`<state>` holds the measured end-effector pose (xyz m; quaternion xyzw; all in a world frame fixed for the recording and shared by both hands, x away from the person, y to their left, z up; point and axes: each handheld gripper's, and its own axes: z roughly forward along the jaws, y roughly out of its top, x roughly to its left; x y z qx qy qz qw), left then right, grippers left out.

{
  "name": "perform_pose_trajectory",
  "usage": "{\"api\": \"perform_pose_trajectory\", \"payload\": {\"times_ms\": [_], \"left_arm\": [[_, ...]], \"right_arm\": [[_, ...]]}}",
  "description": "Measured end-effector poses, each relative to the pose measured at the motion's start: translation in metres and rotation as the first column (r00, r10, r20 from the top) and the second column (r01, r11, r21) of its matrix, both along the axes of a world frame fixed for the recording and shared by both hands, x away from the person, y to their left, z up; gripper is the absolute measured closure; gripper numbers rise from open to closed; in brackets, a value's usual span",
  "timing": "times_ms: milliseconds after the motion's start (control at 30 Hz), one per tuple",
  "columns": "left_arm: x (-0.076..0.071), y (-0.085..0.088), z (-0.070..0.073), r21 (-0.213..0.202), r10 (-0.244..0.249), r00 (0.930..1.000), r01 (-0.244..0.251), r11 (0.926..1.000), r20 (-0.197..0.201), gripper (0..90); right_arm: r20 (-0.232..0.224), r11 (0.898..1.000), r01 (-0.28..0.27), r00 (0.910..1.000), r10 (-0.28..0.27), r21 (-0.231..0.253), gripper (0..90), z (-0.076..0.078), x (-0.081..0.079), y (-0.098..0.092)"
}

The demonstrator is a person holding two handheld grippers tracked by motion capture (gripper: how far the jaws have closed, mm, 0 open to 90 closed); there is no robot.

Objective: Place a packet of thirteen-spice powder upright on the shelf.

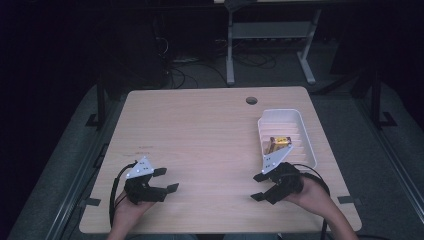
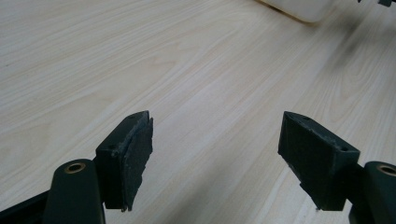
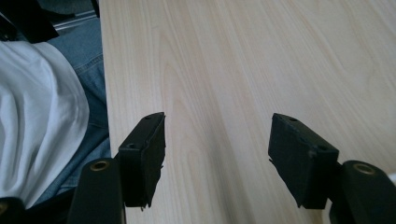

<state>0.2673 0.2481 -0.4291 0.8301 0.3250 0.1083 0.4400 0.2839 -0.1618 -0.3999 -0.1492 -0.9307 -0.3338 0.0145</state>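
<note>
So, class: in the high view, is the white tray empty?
No, the white tray holds a small yellow and brown packet lying inside it.

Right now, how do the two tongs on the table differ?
The left tongs sit over bare wood, far from the white tray; the right tongs lie just below that tray, which holds a yellow packet. Left points toward the table's right, right toward its left. Both are open and empty.

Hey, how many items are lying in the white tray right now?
1. A small yellow and brown packet lies in the white tray, toward its near end, just beyond the right gripper. That gripper's plate may hide a bit of the tray's near corner.
</note>
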Motion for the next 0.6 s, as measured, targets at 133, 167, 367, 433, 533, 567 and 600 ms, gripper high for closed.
{"api": "perform_pose_trajectory", "payload": {"times_ms": [133,167,367,433,533,567,600], "left_arm": [[0.000,0.000,0.000,0.003,-0.003,1.0000,0.003,1.0000,-0.001,25.2],[0.000,-0.001,0.000,0.003,-0.003,1.0000,0.003,1.0000,-0.002,25.0],[0.000,-0.001,0.000,0.000,-0.004,1.0000,0.004,1.0000,-0.002,24.6],[0.000,-0.001,0.000,0.000,-0.004,1.0000,0.004,1.0000,-0.003,24.6],[0.000,-0.001,0.000,0.000,-0.004,1.0000,0.004,1.0000,-0.002,24.5],[0.000,-0.001,0.000,0.000,-0.004,1.0000,0.004,1.0000,-0.003,24.5],[0.000,-0.001,0.000,-0.001,-0.004,1.0000,0.004,1.0000,-0.003,24.4]], "right_arm": [[-0.008,1.000,0.000,1.0000,0.000,0.020,35.0,-0.004,0.001,0.007],[-0.008,1.000,0.001,1.0000,-0.001,0.017,34.4,-0.004,0.001,0.009],[-0.005,1.000,-0.010,0.9999,0.010,0.006,34.2,-0.006,0.000,0.022],[-0.011,1.000,-0.015,0.9998,0.015,0.016,34.0,-0.007,-0.001,0.026],[-0.025,1.000,-0.015,0.9996,0.016,0.027,33.6,-0.012,-0.001,0.032],[-0.026,0.999,-0.015,0.9995,0.015,0.028,33.5,-0.014,-0.002,0.034],[-0.026,0.999,-0.015,0.9995,0.015,0.032,33.4,-0.016,-0.002,0.035]]}}
